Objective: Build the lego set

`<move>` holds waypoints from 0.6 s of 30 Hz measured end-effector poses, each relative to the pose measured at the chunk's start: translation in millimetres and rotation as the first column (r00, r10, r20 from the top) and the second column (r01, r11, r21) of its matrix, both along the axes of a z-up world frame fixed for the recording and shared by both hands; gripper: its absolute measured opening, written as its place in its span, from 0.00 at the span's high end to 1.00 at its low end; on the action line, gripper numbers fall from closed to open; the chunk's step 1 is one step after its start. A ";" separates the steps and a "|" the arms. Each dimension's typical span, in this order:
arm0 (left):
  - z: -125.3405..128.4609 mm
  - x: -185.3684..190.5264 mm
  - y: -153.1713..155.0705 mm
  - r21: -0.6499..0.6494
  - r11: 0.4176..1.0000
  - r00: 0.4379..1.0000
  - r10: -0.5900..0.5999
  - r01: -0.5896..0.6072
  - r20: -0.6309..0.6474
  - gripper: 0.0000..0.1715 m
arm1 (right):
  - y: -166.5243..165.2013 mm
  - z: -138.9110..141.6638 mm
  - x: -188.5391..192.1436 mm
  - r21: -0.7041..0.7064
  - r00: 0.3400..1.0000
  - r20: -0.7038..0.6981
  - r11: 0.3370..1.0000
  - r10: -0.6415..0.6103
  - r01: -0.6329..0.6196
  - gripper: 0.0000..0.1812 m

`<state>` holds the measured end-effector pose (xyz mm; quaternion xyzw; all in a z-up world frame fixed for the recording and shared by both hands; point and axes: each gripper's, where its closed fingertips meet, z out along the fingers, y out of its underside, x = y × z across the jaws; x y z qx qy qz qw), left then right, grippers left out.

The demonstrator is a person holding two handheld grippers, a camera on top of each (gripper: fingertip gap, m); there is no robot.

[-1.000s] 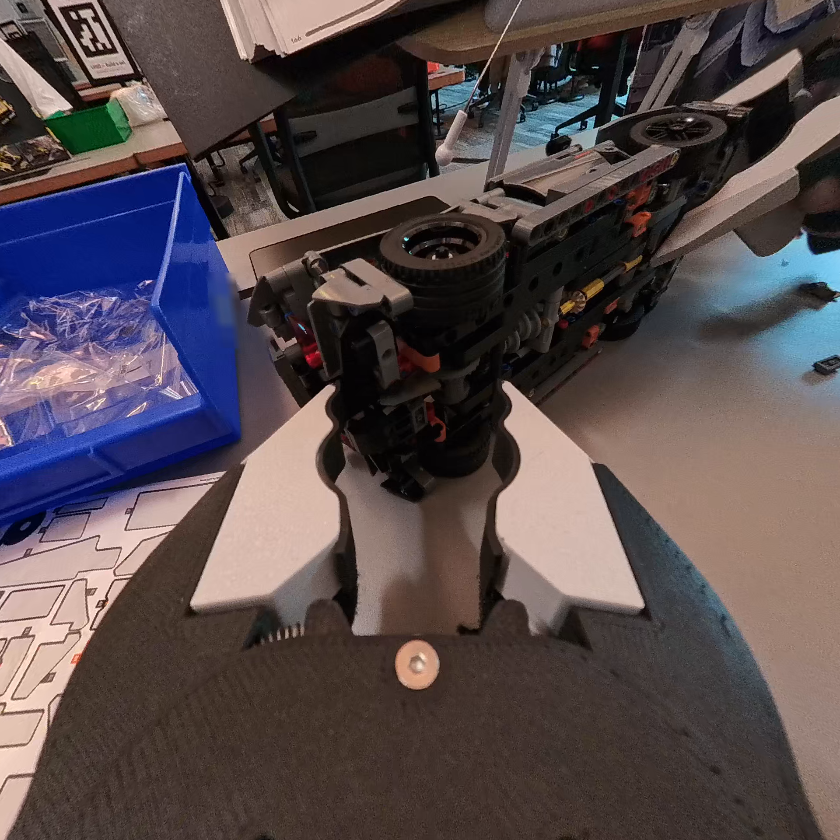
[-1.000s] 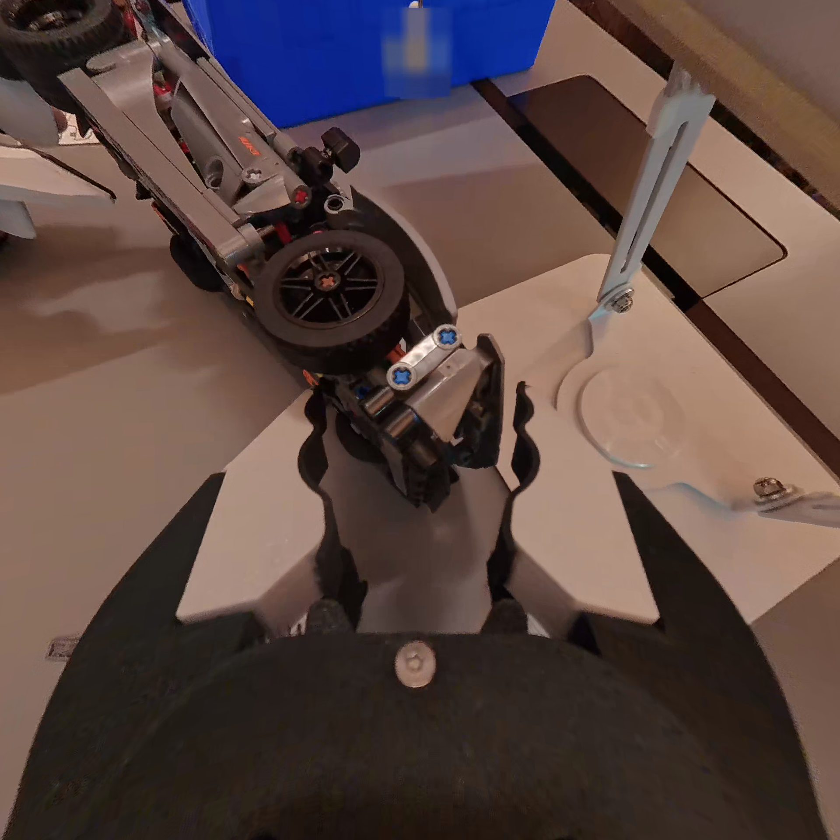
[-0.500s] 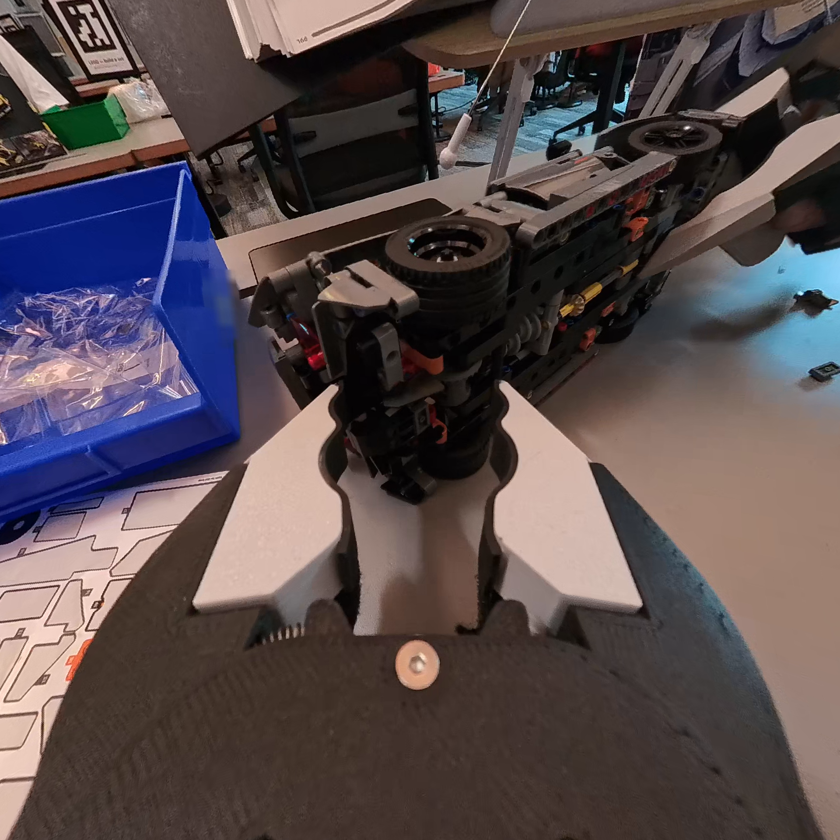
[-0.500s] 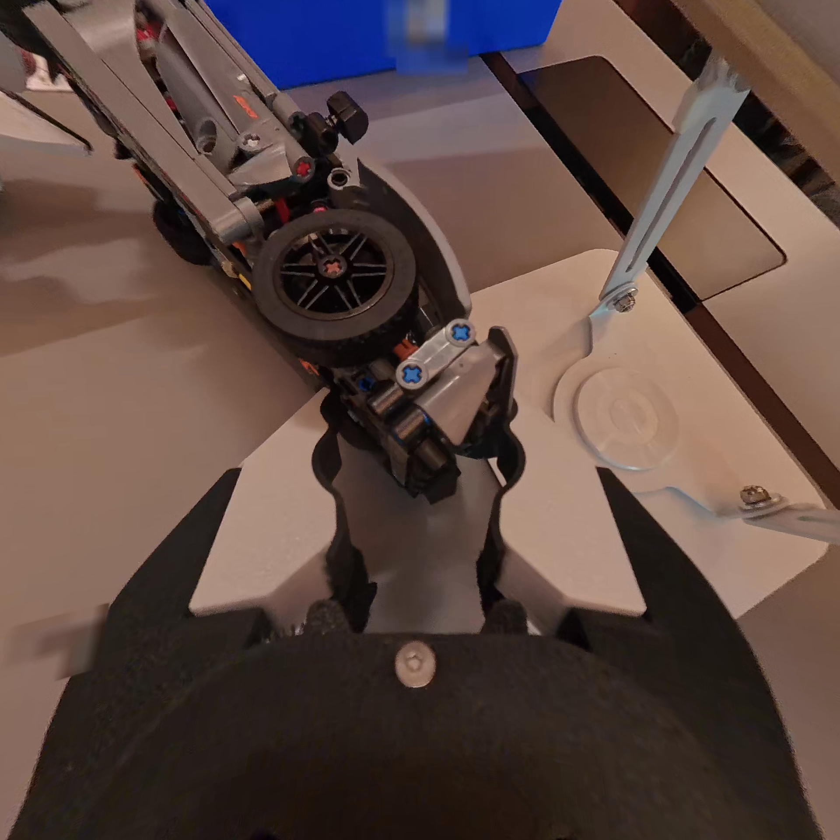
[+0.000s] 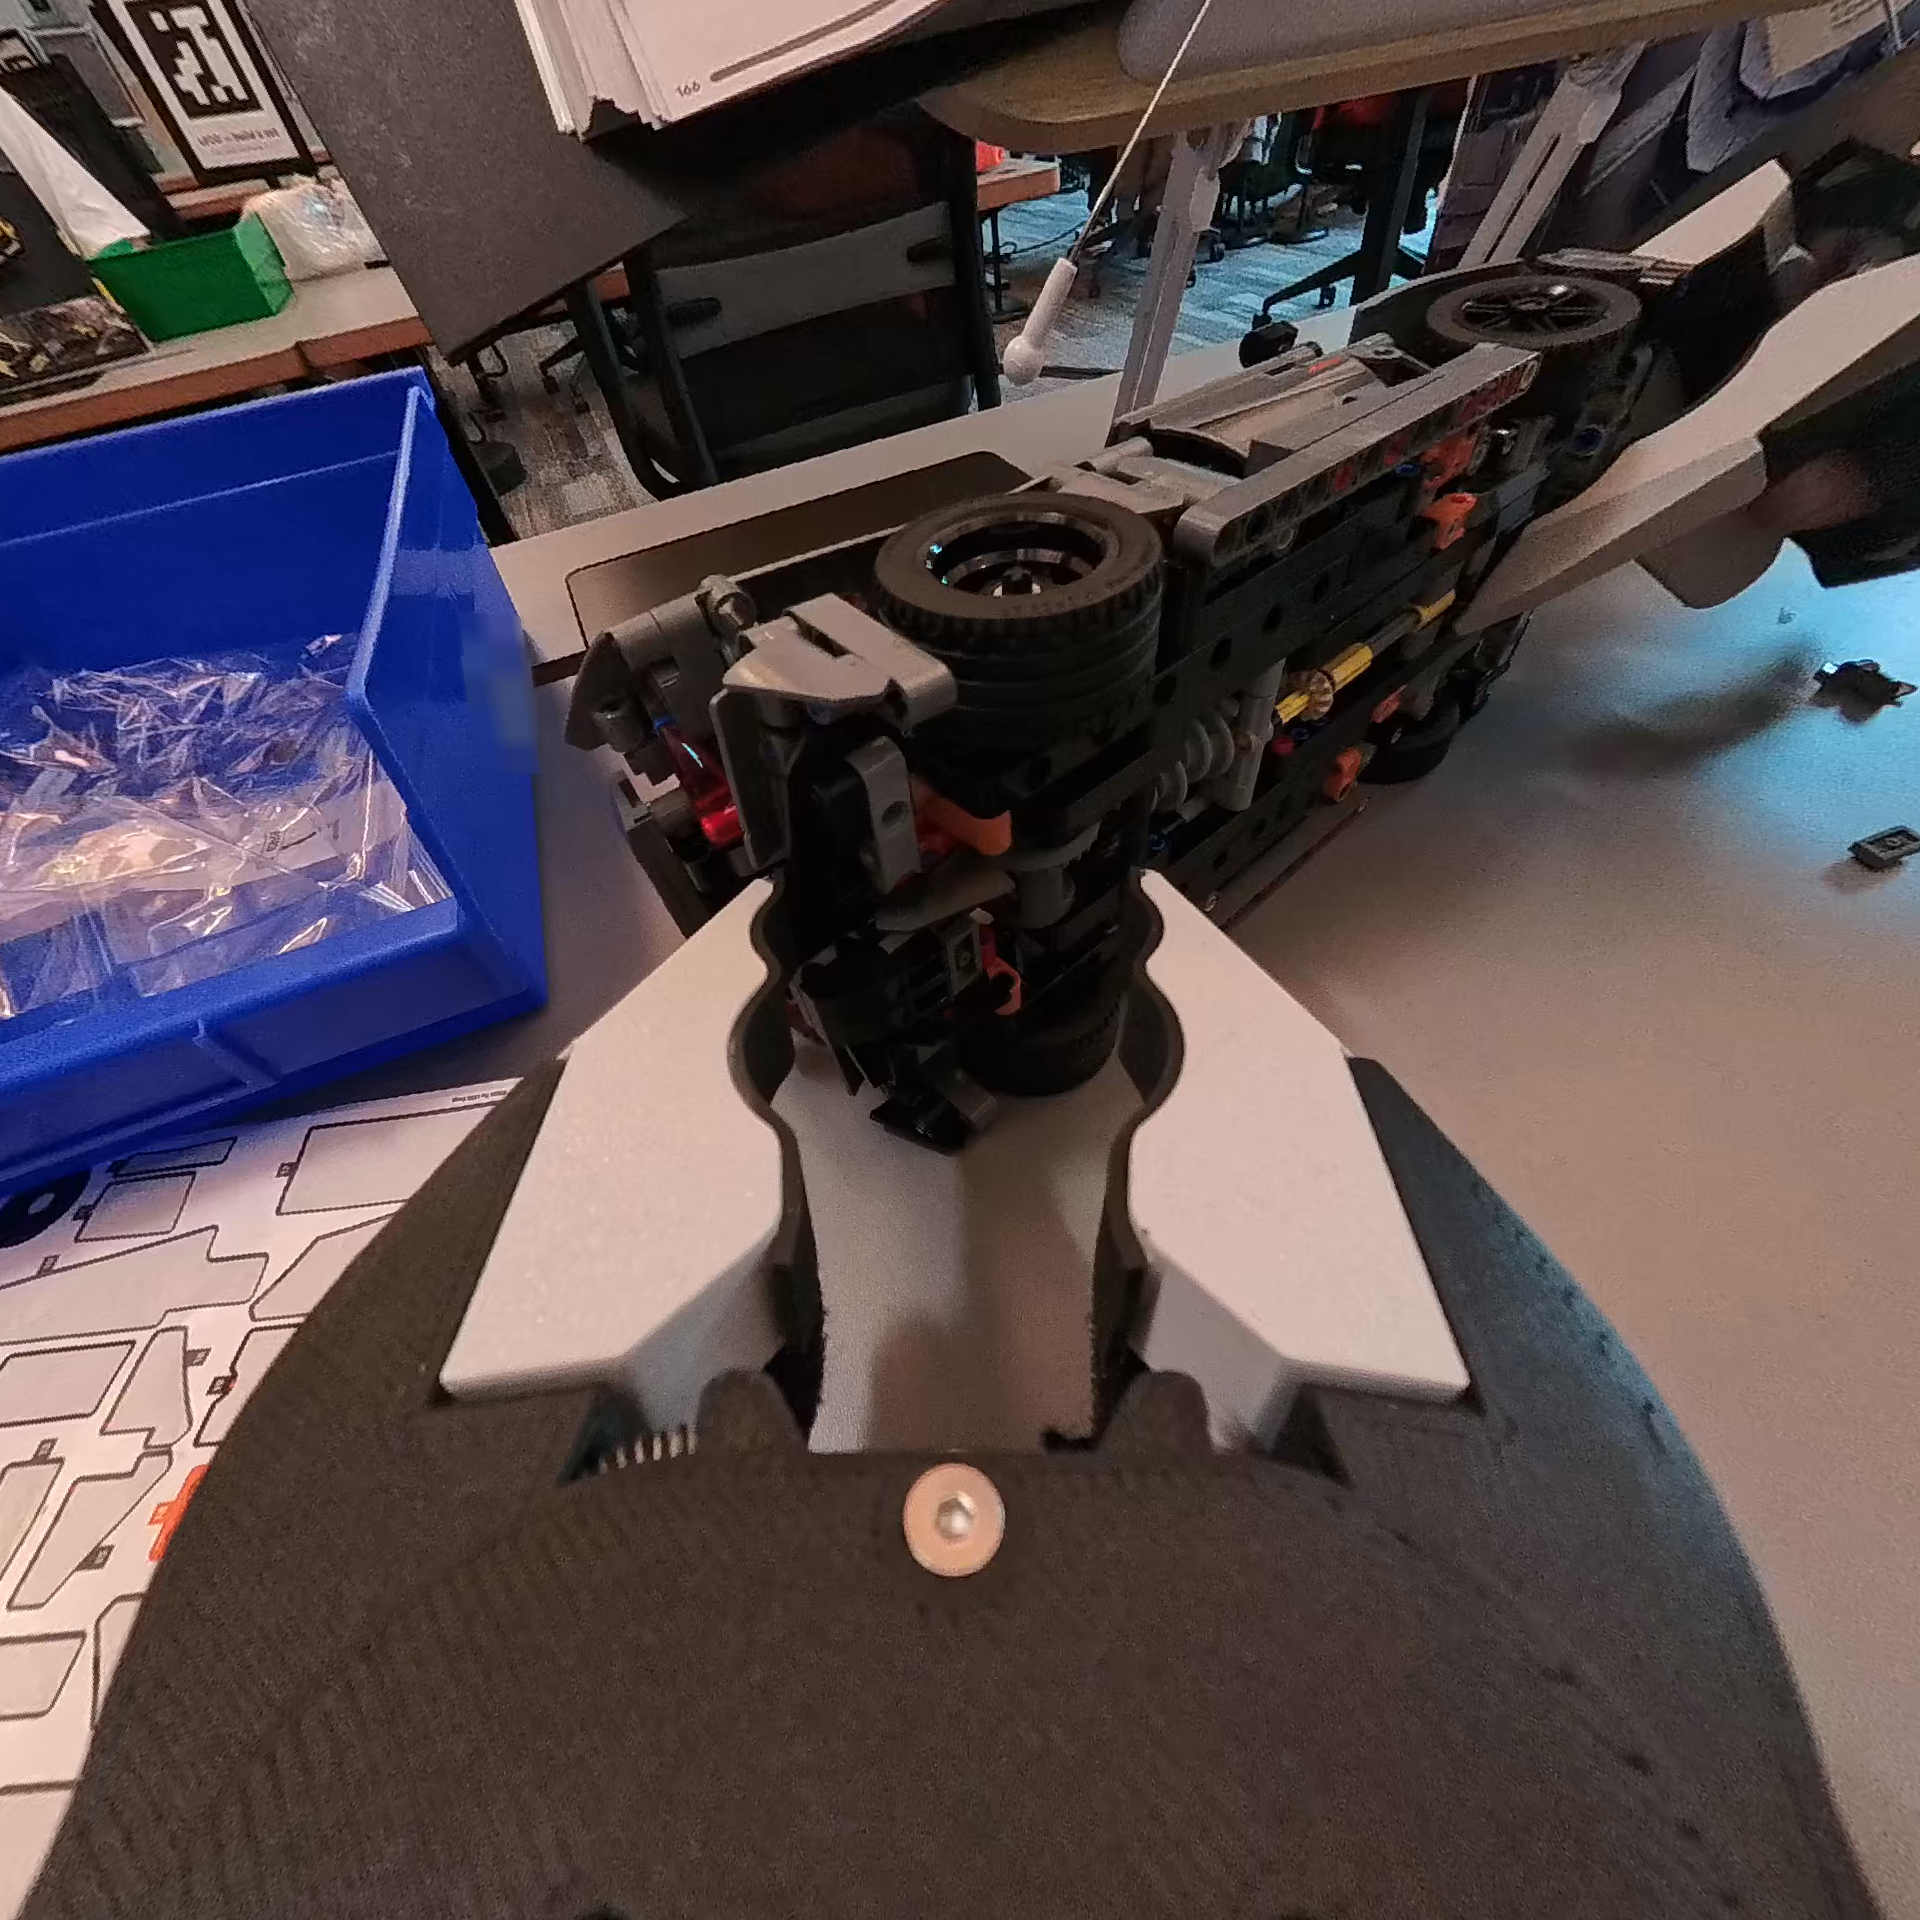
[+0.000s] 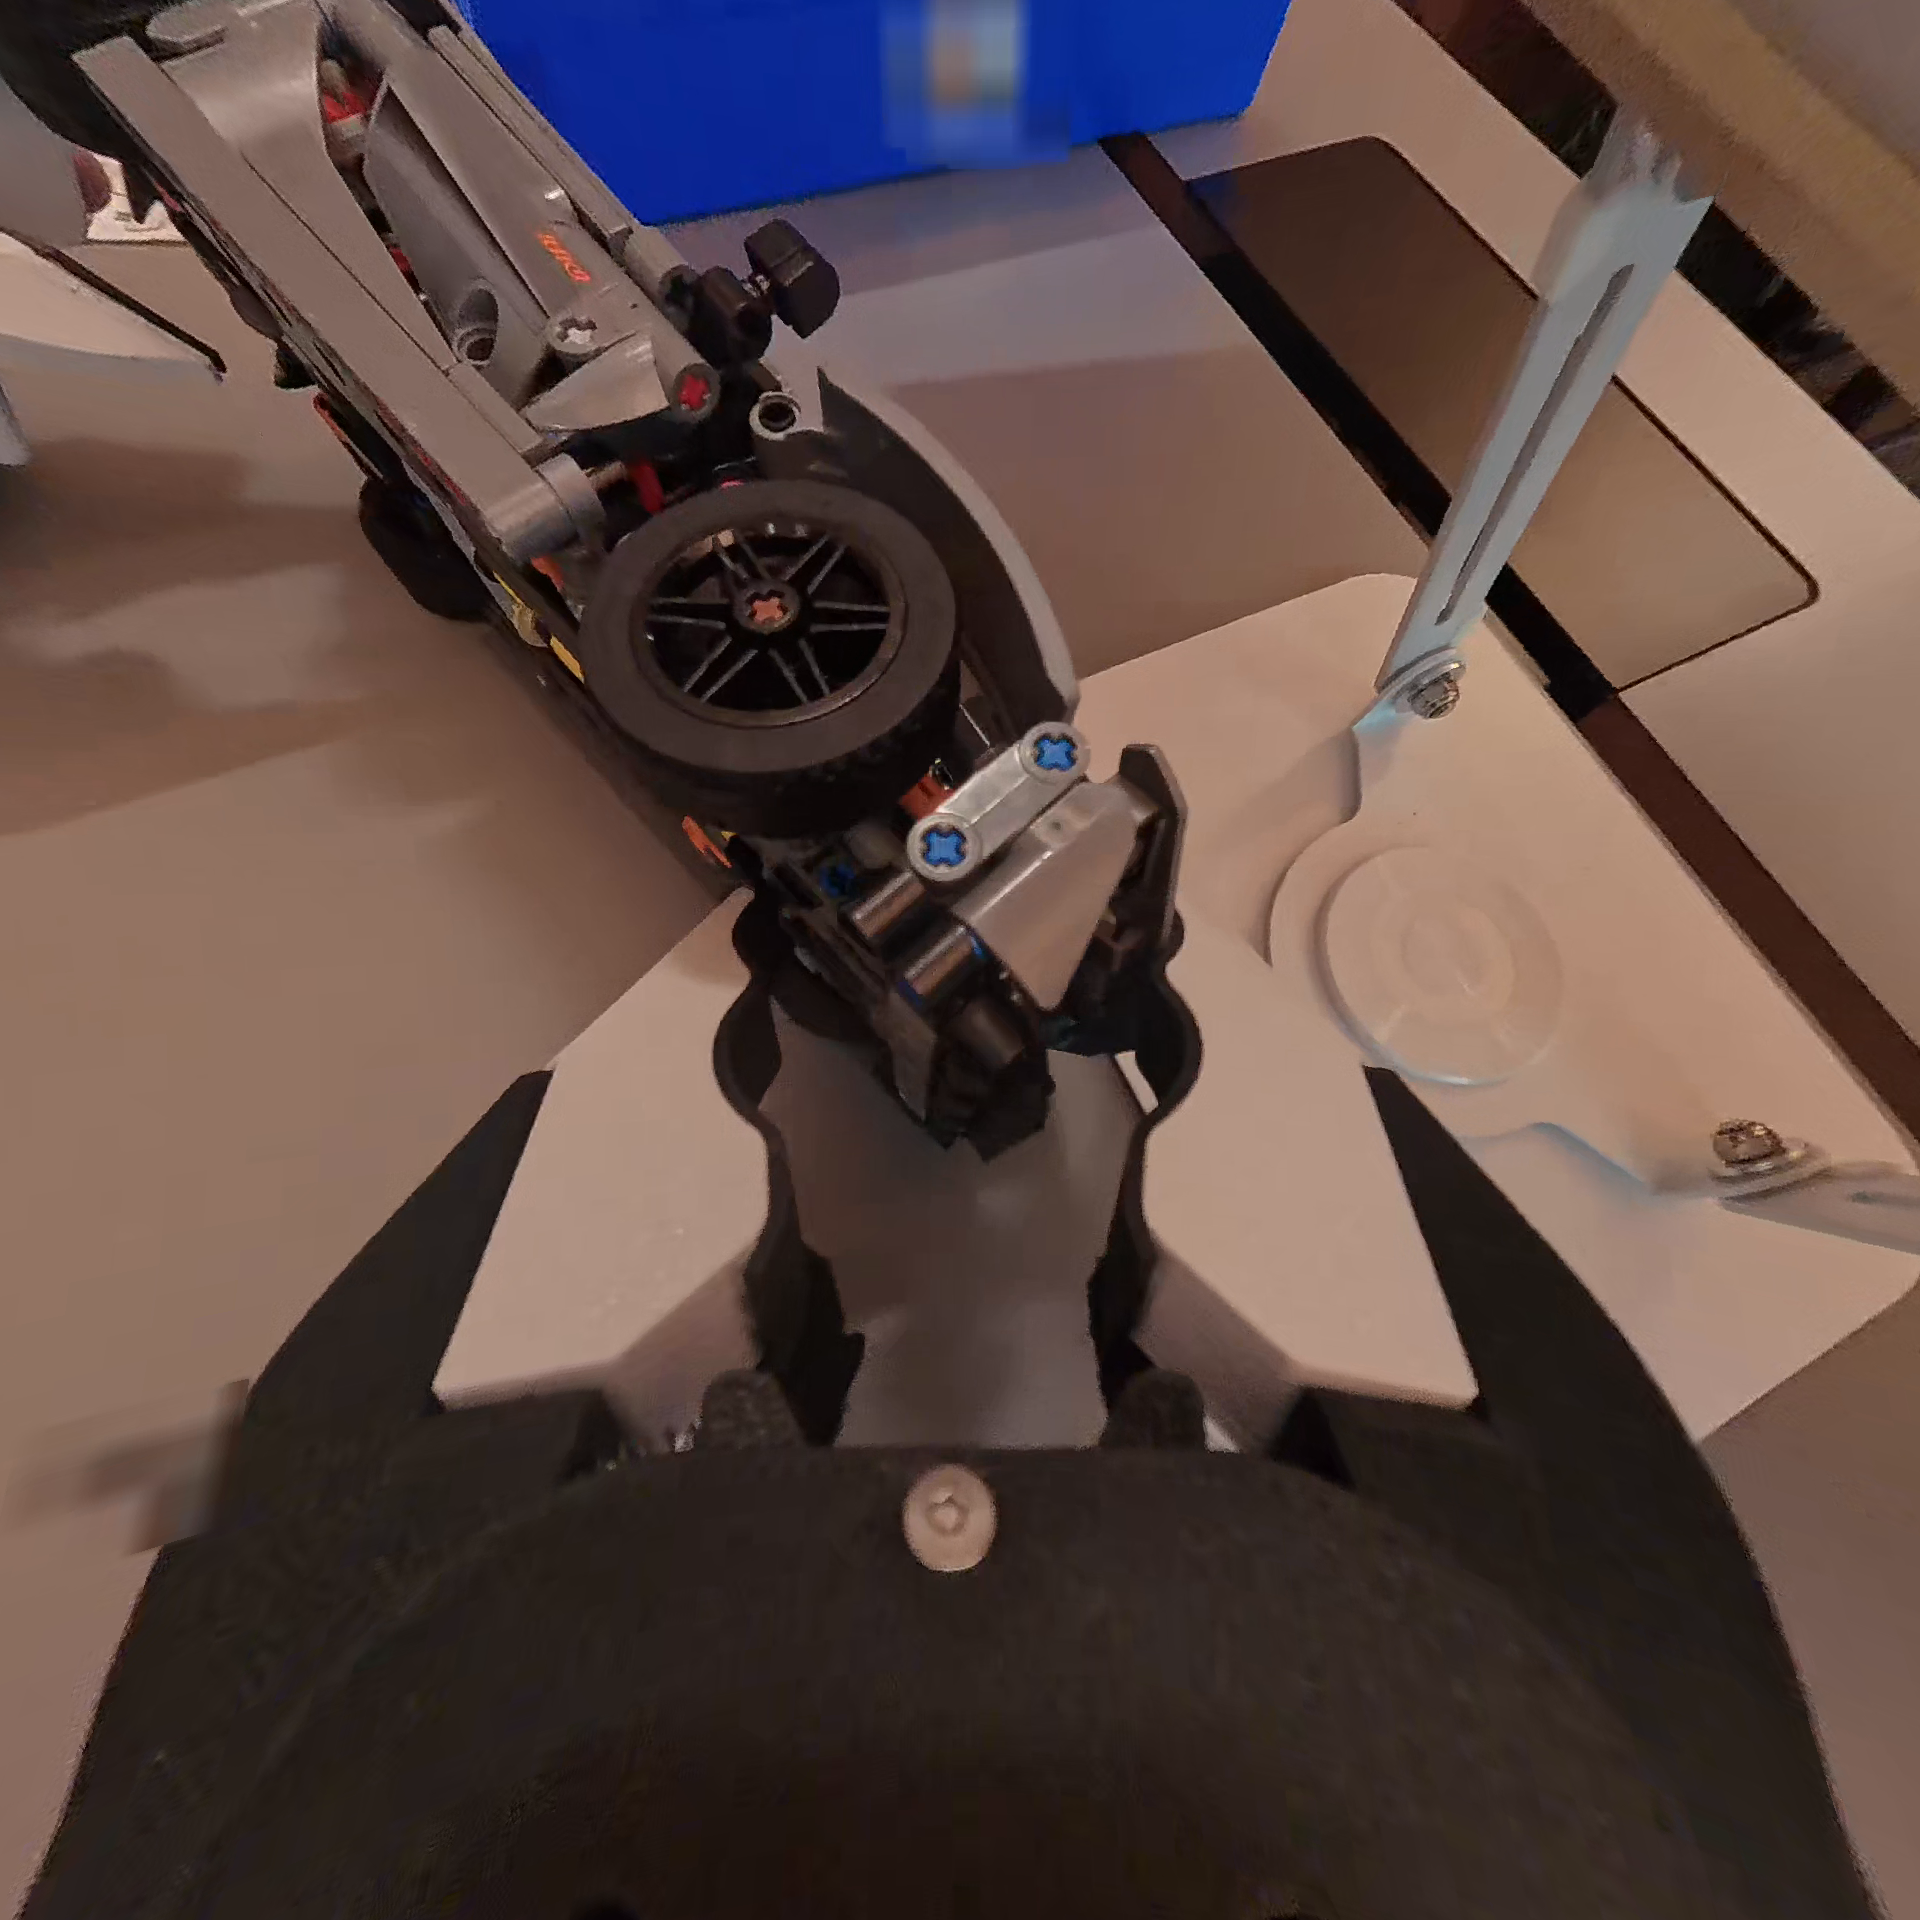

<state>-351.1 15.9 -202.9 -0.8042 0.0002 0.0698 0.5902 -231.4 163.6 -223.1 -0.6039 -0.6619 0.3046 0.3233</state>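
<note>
A long black and grey lego car [image 5: 1226,623] lies on its side, held between both grippers just above the table. My left gripper [image 5: 951,935] is shut on one end of the car, below a black wheel [image 5: 1018,582]. My right gripper [image 6: 951,971] is shut on the other end [image 6: 997,935], next to a spoked wheel [image 6: 769,644]. The right gripper's fingers [image 5: 1621,499] also show at the far end in the left wrist view.
A blue bin [image 5: 239,727] with clear plastic bags stands to the left, also at the top of the right wrist view [image 6: 831,83]. A printed sheet [image 5: 125,1299] lies under the left gripper. Small dark pieces [image 5: 1886,847] lie at right. A metal bracket [image 6: 1507,447] on a white plate stands right.
The car and both grippers have shifted a little. In the right wrist view the car has come closer and the right gripper's jaws have closed onto its end.
</note>
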 end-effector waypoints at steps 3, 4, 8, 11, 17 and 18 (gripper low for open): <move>0.2 0.0 -0.2 0.002 1.000 1.000 -0.001 0.001 0.001 0.66 | -6.6 2.9 2.8 -0.059 0.999 -0.015 0.997 0.046 -0.047 0.61; 0.2 0.1 -0.1 0.001 1.000 1.000 -0.001 0.001 0.001 0.66 | -7.9 3.8 2.9 -0.080 0.998 -0.021 0.995 0.053 -0.054 0.59; -0.2 0.0 0.1 -0.001 1.000 1.000 -0.001 0.001 0.000 0.66 | -6.4 5.9 -0.2 -0.149 0.998 -0.048 0.988 0.031 -0.038 0.61; -0.2 0.0 0.2 -0.001 1.000 1.000 -0.002 0.002 0.001 0.66 | -4.8 2.5 -1.1 -0.125 0.999 -0.031 0.992 0.023 -0.027 0.62; -0.2 0.0 0.3 -0.001 1.000 1.000 -0.001 0.001 0.000 0.65 | -2.4 -1.6 -0.2 -0.048 1.000 0.003 0.999 0.016 -0.015 0.61; -0.2 0.0 0.2 -0.001 1.000 1.000 -0.001 0.001 0.000 0.65 | -2.0 -1.8 0.7 -0.027 1.000 0.010 0.999 0.018 -0.018 0.61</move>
